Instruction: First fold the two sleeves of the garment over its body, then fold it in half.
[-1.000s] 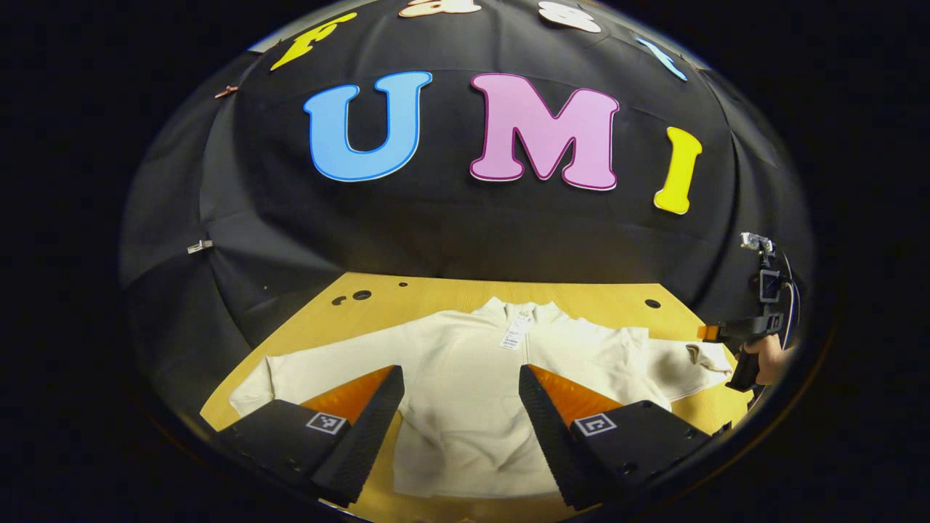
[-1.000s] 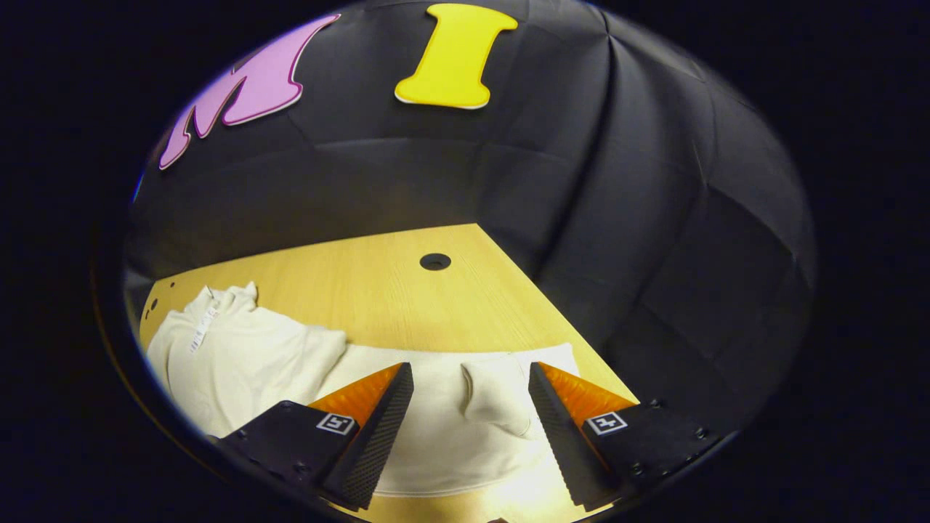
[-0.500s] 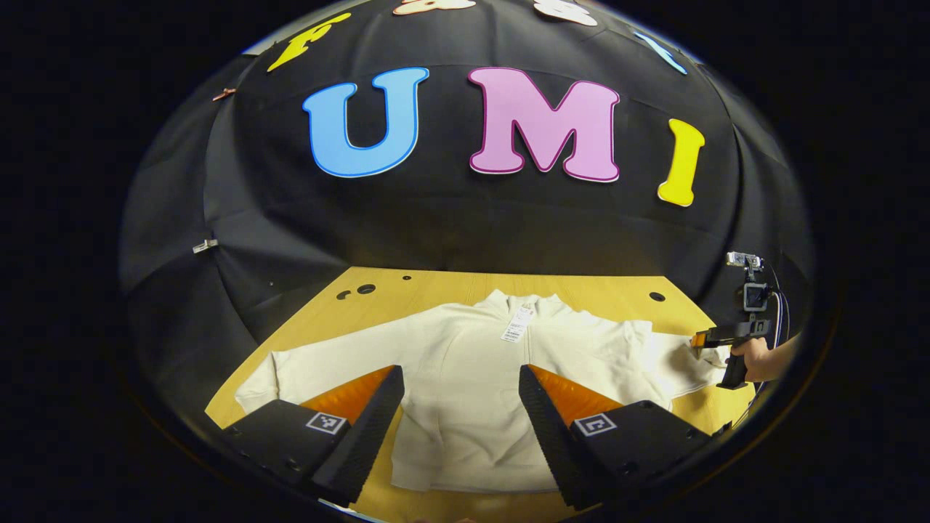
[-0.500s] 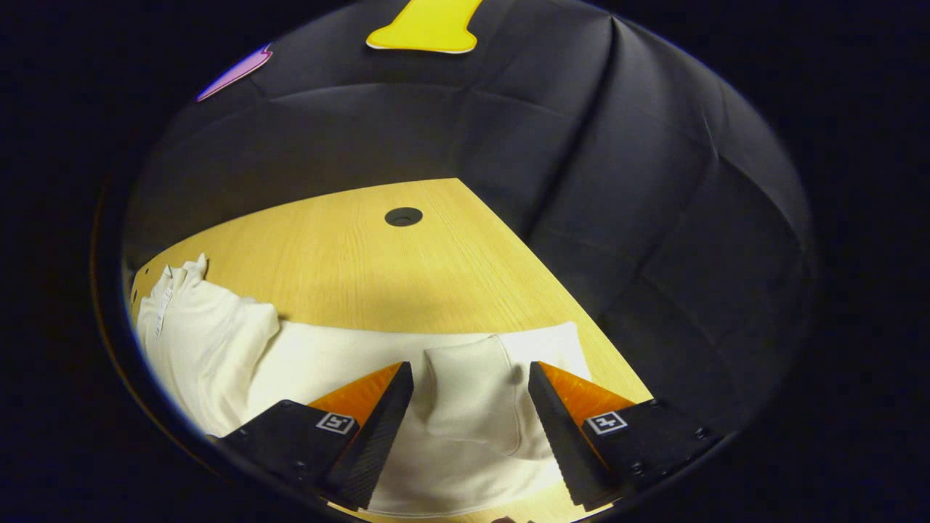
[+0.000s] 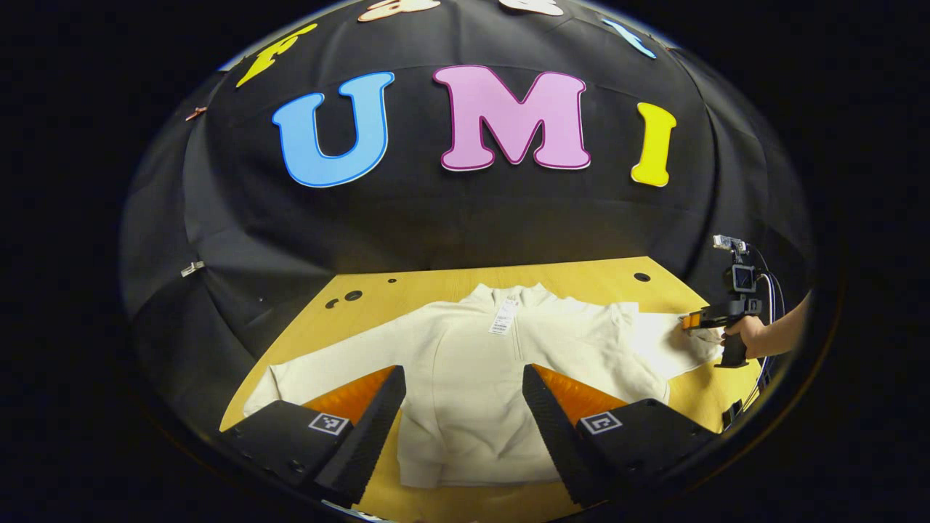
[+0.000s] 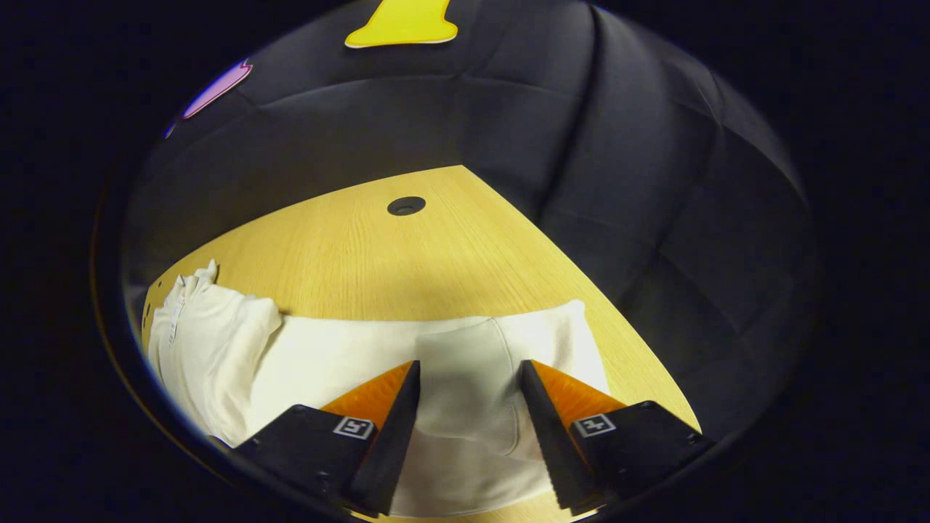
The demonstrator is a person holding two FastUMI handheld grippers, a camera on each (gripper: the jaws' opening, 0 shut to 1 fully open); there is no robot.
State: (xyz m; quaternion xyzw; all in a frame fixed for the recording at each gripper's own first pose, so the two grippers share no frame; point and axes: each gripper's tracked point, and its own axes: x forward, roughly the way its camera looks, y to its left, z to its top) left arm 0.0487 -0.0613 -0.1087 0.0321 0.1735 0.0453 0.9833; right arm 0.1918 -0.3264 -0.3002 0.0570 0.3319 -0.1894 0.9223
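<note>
Behind everything hangs the booth's black cloth wall point(image 5: 465, 218), and in front of it we see a yellow wooden table point(image 5: 581, 274) with a few round holes near its far edge. On the table lies a cream garment point(image 5: 472, 378), spread flat with its collar toward the wall and a small paper tag point(image 5: 501, 319) at the neck. In the left gripper view, one sleeve point(image 5: 320, 367) stretches out to the left side of the table, and the other sleeve point(image 5: 676, 341) reaches toward the right edge.

We hold the left gripper point(image 5: 461, 418) above the near part of the garment's body, its jaws wide apart with nothing between them; the hem shows in the gap.

At the far right of that view we see the right gripper point(image 5: 701, 319), held by a hand point(image 5: 748, 335), down at the end of the right sleeve. In the right gripper view, the right gripper point(image 6: 468, 421) straddles the sleeve's cuff point(image 6: 472, 392), which is folded back on itself over the sleeve. Its jaws are open, one on each side of the fold, and we cannot tell whether either finger touches the cloth. The sleeve lies near the table's right edge, and one round hole point(image 6: 406, 205) sits on the bare wood beyond it.
</note>
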